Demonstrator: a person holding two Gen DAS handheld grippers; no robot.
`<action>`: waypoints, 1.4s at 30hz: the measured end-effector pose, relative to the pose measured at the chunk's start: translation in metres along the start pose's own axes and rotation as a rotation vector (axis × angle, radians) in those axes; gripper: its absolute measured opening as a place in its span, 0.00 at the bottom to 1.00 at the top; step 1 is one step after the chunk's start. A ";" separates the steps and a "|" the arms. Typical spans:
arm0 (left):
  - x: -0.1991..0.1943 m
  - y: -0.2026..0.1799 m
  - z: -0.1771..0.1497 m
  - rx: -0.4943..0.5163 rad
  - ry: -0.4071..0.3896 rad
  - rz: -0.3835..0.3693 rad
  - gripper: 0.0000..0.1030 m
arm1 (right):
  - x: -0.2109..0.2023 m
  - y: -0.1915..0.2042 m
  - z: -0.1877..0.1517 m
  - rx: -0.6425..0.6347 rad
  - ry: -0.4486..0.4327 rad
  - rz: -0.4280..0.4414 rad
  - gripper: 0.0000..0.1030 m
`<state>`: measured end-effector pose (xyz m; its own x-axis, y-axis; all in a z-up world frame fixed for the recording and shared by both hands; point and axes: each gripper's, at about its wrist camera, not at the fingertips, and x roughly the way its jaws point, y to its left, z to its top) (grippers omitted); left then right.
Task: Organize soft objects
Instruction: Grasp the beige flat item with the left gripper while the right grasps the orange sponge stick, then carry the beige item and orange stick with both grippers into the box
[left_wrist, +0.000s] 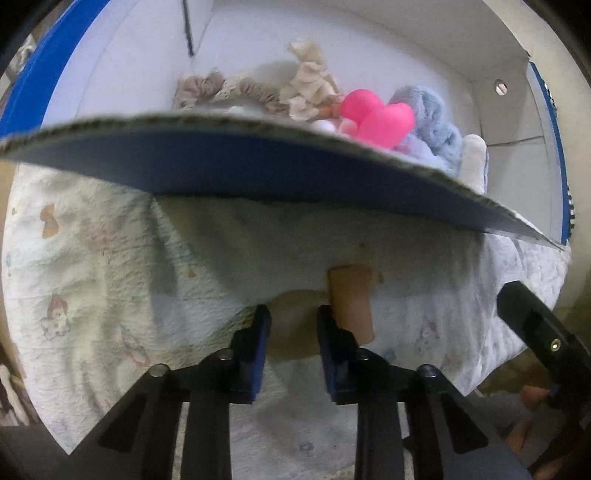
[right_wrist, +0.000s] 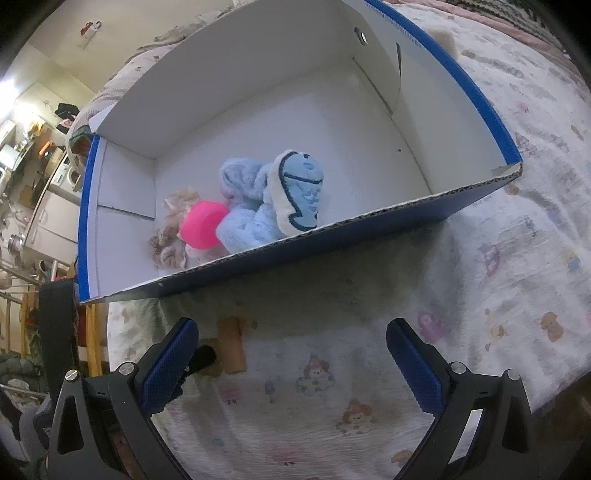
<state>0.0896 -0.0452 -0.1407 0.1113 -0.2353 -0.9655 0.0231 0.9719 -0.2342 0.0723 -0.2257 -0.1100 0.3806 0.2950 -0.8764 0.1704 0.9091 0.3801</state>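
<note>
Your left gripper (left_wrist: 293, 328) sits just in front of the blue cardboard box (right_wrist: 480, 192), its jaws narrowed around a cream, rounded soft object (left_wrist: 295, 332) with a tan tag, though you cannot tell whether the pads actually press it. Your right gripper (right_wrist: 291, 354) hangs spread wide with nothing between its fingers, also on the near side of the box. Inside the box, against its left end, lie beige scrunchies (right_wrist: 166, 247); just right of them sits a bright pink heart-shaped toy (right_wrist: 201, 229), then fluffy pale blue plush (right_wrist: 240, 206) with a blue-and-cream fish-shaped piece (right_wrist: 299, 192) leaning on it. The box interior is white. Under the box spreads a pale quilted cover (right_wrist: 498, 288) printed with small cartoon figures. Left of the box, a cluttered room with appliances (right_wrist: 55, 184) shows.
</note>
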 end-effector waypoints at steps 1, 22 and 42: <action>-0.001 -0.002 0.000 0.006 -0.004 0.004 0.15 | 0.001 0.000 0.000 -0.002 0.002 -0.001 1.00; -0.084 0.056 -0.018 -0.009 -0.212 0.131 0.10 | 0.076 0.079 -0.019 -0.207 0.217 -0.016 0.53; -0.092 0.038 -0.025 0.036 -0.265 0.167 0.10 | 0.040 0.088 -0.033 -0.284 0.112 -0.052 0.12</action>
<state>0.0559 0.0131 -0.0638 0.3710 -0.0675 -0.9262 0.0173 0.9977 -0.0658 0.0727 -0.1245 -0.1210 0.2727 0.2623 -0.9256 -0.0802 0.9650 0.2498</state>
